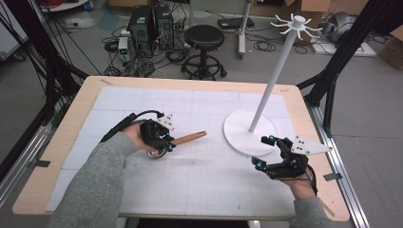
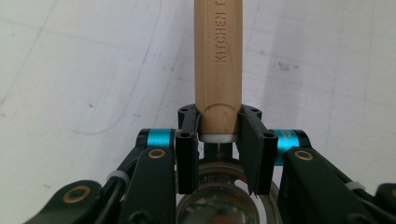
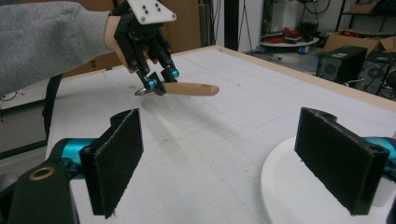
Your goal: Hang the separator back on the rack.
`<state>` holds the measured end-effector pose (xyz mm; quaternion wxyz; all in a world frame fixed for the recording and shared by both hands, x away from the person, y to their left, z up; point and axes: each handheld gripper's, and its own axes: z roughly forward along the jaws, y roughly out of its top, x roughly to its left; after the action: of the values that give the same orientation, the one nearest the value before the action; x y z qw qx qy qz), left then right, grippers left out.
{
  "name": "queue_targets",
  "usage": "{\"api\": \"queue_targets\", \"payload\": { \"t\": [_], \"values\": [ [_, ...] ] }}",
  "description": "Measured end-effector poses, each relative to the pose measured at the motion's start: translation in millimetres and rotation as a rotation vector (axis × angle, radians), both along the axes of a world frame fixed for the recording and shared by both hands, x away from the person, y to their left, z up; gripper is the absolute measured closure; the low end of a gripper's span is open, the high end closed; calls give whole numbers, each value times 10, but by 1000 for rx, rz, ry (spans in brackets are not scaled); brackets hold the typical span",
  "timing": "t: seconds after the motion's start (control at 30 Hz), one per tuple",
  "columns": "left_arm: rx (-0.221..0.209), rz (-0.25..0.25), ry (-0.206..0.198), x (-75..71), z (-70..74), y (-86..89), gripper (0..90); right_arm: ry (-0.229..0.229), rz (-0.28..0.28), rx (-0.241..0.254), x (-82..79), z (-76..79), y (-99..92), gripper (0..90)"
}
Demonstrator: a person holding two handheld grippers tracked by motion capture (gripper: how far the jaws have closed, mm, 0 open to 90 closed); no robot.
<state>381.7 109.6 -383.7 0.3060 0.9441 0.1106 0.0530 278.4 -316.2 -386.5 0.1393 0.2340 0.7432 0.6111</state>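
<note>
We have the left gripper [image 1: 164, 142] clamped on the wooden handle [image 2: 218, 60] beside its metal head; stiff, light, head-heavy; right gripper [image 1: 263, 152] wide open, empty.

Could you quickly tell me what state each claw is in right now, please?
Left claw: closed on the wooden handle of a metal utensil.
Right claw: open, holding nothing.

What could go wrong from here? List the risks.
1. The left hand-held gripper pinches the wooden handle only at its end near the metal head, so the utensil might pivot or slip.
2. The white stand is tall and thin; swinging the handle toward it could knock it.
</note>
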Motion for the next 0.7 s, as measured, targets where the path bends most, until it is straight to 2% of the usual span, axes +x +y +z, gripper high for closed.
{"api": "queue_targets", "payload": {
  "t": [0.1,0.2,0.5,0.6,0.7],
  "values": [
    [-29,3,-5,-21,21,-11,694,-1,-1,0,-1,2,-3,146],
    [-39,11,-19,-33,24,-16,694,-1,-2,1,-4,3,-5,146],
    [-163,54,-28,-69,52,-19,694,3,-3,-3,-6,2,-4,146],
    [-170,69,-35,-82,69,-20,694,2,-4,0,-7,3,-5,146],
    [-170,119,-47,-89,71,-16,694,-5,-4,-3,0,1,-8,146]
  ]
}}
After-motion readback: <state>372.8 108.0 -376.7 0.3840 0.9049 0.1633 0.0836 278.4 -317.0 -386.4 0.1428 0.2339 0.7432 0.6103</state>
